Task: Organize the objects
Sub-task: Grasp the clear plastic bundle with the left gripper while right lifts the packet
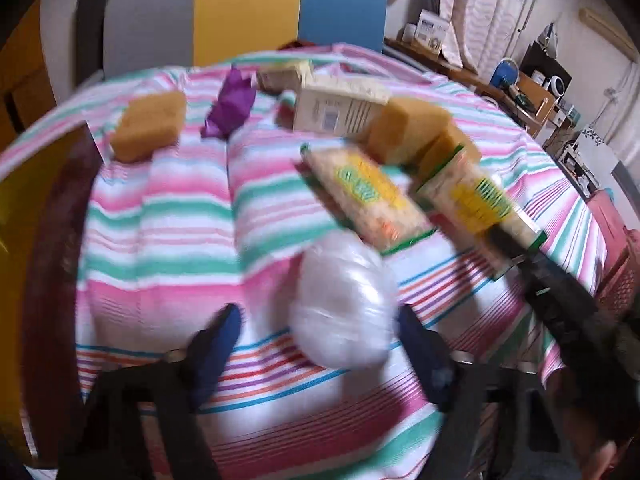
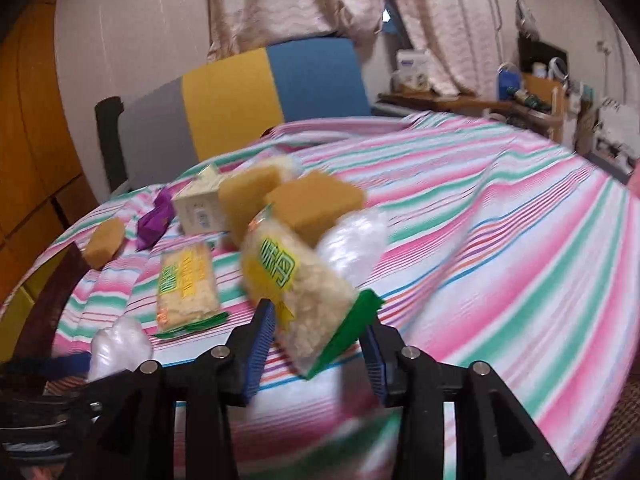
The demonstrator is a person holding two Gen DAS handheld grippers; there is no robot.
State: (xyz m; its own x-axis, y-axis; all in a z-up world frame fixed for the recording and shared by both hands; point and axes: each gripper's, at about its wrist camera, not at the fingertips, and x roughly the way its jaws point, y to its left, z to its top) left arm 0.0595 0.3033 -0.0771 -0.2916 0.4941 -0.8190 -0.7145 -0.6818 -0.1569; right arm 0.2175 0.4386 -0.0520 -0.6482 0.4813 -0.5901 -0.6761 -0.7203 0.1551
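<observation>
the left gripper (image 1: 316,344) stands released around a clear plastic bag (image 1: 344,304), pads not pressing; centre before squeezing. the right gripper (image 2: 316,344) is grasping a snack packet (image 2: 296,292), just right of the bag. its green-and-yellow label is too blurred to read.

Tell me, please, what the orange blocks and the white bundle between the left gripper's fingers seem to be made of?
Orange blocks: probably sponge foam, matte, with soft rounded edges. White bundle: likely thin clear plastic film wrapped around something white; it is glossy and wrinkled. Blur leaves both uncertain.
</observation>
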